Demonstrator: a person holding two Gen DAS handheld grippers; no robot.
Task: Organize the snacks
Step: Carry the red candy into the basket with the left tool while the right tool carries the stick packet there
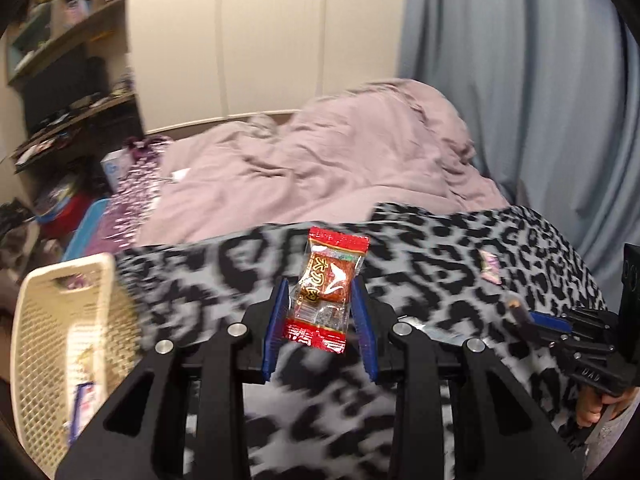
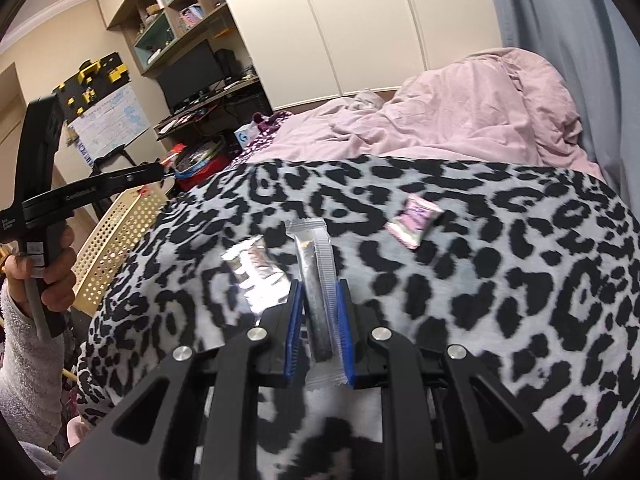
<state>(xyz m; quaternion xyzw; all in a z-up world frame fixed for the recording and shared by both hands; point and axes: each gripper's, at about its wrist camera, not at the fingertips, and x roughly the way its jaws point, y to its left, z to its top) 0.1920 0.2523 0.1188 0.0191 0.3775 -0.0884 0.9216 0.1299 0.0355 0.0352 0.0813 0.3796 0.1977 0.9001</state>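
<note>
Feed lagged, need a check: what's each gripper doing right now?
Left gripper: closed on the red snack packet.
Right gripper: closed on the long clear-wrapped snack stick.

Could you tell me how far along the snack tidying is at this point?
Done: a few packets already lie in the basket. In hand: left claw holds a red snack, right claw a clear stick pack. Left on the blanket: a foil pack and pink packet.

red snack packet (image 1: 326, 288): gold Japanese characters (not legible) | right claw (image 1: 560, 322) body: "DAD"
</note>
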